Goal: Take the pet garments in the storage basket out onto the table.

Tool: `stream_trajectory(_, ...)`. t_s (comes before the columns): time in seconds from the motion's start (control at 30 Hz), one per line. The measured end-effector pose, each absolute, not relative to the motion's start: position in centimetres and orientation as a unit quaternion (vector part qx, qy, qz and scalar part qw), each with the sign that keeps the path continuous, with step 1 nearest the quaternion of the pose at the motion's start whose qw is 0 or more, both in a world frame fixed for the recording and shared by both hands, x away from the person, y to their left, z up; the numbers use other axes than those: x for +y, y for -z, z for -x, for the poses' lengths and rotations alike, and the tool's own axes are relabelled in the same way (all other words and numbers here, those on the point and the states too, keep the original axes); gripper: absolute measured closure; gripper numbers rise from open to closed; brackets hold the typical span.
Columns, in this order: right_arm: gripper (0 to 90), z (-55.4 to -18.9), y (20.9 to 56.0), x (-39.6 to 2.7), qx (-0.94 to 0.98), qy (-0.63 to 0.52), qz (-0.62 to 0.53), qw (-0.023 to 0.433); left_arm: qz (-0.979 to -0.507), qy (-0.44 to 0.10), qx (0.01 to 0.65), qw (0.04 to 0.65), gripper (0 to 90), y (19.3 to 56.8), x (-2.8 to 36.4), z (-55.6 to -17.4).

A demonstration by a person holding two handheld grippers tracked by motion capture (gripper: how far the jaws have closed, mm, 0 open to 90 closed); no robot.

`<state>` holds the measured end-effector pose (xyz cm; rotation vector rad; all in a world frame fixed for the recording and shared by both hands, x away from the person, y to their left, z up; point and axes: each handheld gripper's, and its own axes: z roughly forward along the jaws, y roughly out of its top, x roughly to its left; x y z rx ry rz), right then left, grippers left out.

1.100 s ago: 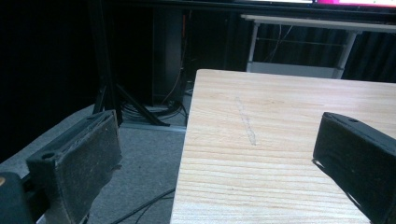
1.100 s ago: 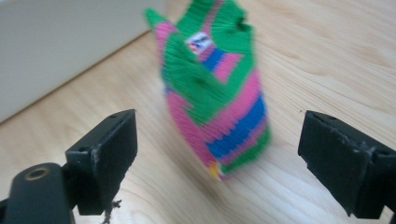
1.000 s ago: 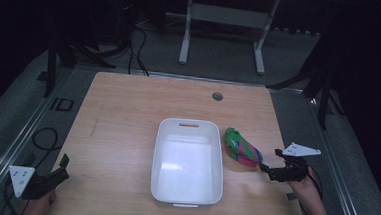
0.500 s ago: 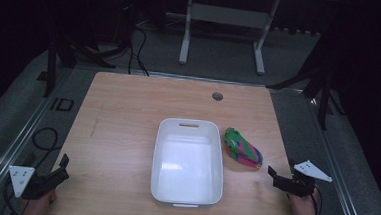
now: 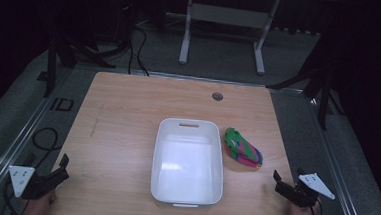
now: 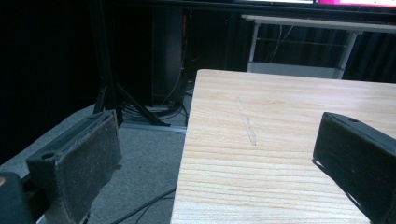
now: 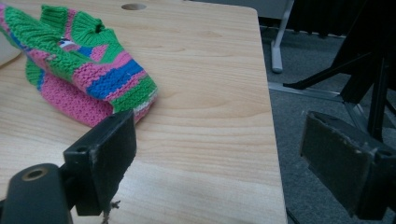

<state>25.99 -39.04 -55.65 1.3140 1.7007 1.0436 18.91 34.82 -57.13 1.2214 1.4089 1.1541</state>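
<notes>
From the high view, a wooden table (image 5: 127, 133) carries a white rectangular tub (image 5: 188, 162) near its middle, with a slot handle at the far rim. Just to the tub's right, close beside it, lies a folded knitted garment (image 5: 242, 148) striped green, pink and blue. A small round grommet hole (image 5: 217, 96) sits near the table's far edge. The left gripper (image 5: 57, 172) hangs at the near left corner and the right gripper (image 5: 283, 185) at the near right corner, each with a grey three-cornered plate, each held by a hand at the bottom edge.

The left gripper view gives what the high view cannot: the left gripper's (image 6: 219, 154) jaws stand wide apart with nothing between them, one over the grey floor beside the table and the other over the wood. A faint pale streak (image 6: 246, 123) marks the table (image 6: 280, 121) surface ahead. Cables (image 6: 144, 112) lie on the floor under dark stands behind.

The right gripper view shows the knit closely — ribbed green cuff, pink and blue bands, chunky stitches on the knitted garment (image 7: 84, 70). The right gripper (image 7: 224, 154) is spread wide and empty; its left jaw sits just in front of the garment's near edge, whether touching I cannot tell, while the other jaw hangs past the table (image 7: 210, 93) edge over the floor. The grommet hole (image 7: 133, 7) shows at the top.

On the floor left of the table in the high view is a dark marking that reads roughly "ID" (image 5: 61, 104) — no other writing is legible.
</notes>
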Motion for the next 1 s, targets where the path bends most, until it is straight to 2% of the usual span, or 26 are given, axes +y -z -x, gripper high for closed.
stream_trajectory(0.53,11.0,-25.4,55.6,-40.8,0.572,-0.424,-0.586,0.386,-0.496,-0.468,0.572,0.456,1.4,57.2,34.8,-18.9)
stream_trajectory(1.0,12.9,-25.5,55.6,-40.7,0.578,-0.415,-0.587,0.386,-0.496,-0.469,0.572,0.456,1.4,57.2,34.8,-18.9)
